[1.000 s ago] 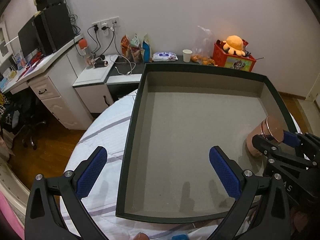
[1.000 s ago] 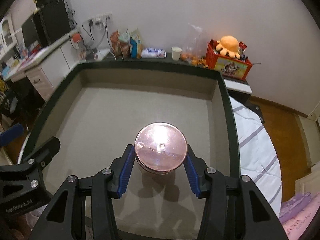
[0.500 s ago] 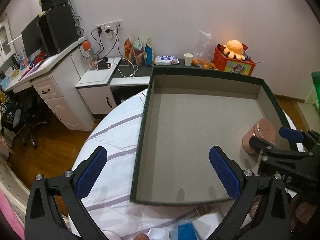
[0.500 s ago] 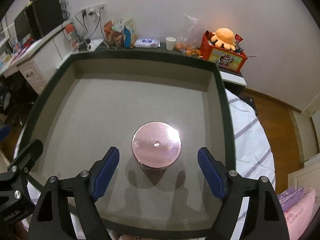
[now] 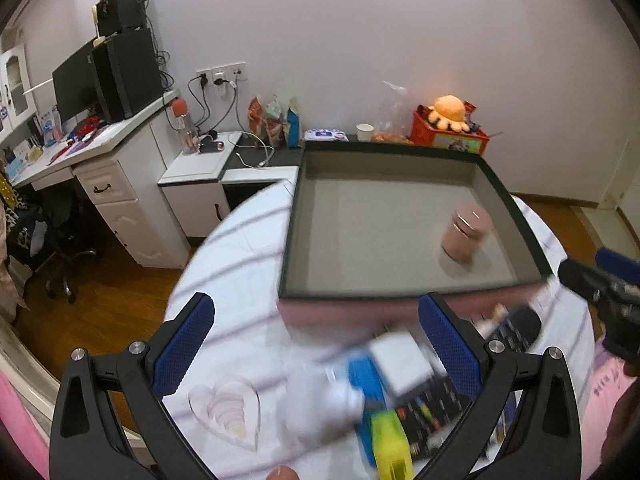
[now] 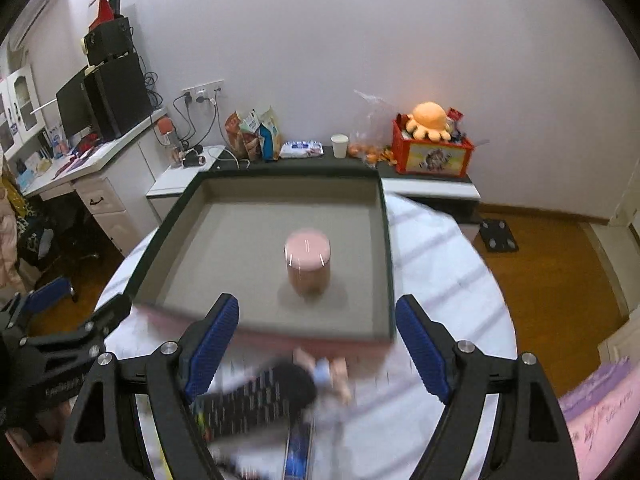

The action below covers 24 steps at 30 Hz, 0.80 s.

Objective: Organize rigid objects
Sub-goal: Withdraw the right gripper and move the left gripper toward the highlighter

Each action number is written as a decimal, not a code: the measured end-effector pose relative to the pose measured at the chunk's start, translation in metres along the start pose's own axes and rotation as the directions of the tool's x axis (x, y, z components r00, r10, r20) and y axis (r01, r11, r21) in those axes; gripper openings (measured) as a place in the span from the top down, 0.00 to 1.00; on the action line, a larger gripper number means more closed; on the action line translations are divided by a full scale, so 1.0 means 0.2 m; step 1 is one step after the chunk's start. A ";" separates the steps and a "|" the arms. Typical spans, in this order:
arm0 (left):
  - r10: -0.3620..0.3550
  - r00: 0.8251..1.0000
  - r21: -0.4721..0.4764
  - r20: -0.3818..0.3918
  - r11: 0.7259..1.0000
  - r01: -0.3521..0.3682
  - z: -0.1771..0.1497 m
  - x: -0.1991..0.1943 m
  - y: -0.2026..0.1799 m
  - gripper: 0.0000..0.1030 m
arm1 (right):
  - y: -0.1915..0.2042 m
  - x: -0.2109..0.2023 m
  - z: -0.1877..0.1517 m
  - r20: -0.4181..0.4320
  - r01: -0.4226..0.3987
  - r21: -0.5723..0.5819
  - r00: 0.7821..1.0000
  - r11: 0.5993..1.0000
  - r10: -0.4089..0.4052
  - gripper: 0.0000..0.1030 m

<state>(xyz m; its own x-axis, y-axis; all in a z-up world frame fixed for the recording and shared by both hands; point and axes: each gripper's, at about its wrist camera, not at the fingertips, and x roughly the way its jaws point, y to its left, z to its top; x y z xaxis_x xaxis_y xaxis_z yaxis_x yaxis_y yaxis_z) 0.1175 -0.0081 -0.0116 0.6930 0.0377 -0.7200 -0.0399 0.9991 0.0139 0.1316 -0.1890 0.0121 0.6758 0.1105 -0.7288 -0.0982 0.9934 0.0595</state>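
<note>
Here the pink jar [image 6: 307, 266] stood upright inside the dark-rimmed tray [image 6: 384, 248], toward its near right part in the left wrist view, clear of both tools. The right gripper [image 6: 316, 344] hung over the tray's near edge with its blue pads [image 6: 210, 344] spread wide; its jaws had just been opening, and nothing sat between them. The left gripper [image 5: 316, 346] was likewise spread, holding nothing, above the striped tablecloth [image 5: 240, 248]. Below it lay a blurred heap: a black remote [image 6: 260, 400], a white box [image 5: 400, 360], a blue piece [image 5: 366, 380], a yellow piece [image 5: 390, 444] and a clear heart-shaped dish [image 5: 226, 410]. Motion blur made any print on these unreadable. White lettering on the left tool's body, seen from the right wrist, was too smeared to read, as was the label on the red box [image 6: 430, 156] under the orange plush [image 6: 430, 120]
</note>
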 end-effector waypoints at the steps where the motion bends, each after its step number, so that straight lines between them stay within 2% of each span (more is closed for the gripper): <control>1: -0.006 1.000 0.004 -0.002 1.000 0.006 -0.03 -0.02 -0.01 0.00 | 0.00 -0.03 -0.05 -0.004 0.000 0.007 1.000 1.000 0.000 0.20; 7: -0.021 0.999 0.015 -0.030 1.000 0.022 -0.26 -0.12 -0.05 0.00 | 0.02 -0.11 -0.31 -0.039 -0.007 0.033 0.999 0.999 0.008 0.20; 13: -0.034 0.994 -0.026 -0.102 0.999 0.032 -0.45 -0.11 -0.01 0.00 | 0.01 -0.13 -0.51 -0.087 -0.030 0.063 0.996 0.998 0.036 0.20; 17: -0.057 0.985 -0.041 -0.160 0.998 0.051 -0.53 -0.03 -0.05 0.00 | 0.01 -0.14 -0.55 -0.095 -0.035 0.066 0.995 0.997 0.041 0.20; 24: -0.043 0.974 -0.033 -0.224 0.999 0.036 -0.58 0.10 -0.10 0.00 | -0.01 -0.15 -0.55 -0.085 -0.023 0.071 0.996 0.997 0.029 0.20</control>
<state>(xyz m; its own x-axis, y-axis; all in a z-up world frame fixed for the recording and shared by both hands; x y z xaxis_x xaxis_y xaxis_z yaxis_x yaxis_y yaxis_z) 0.0485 -0.0302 -0.1078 0.5147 -0.0105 -0.8573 -0.0387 0.9986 -0.0355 0.0308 -0.1983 -0.0407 0.6083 0.1360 -0.7820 -0.0617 0.9903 0.1243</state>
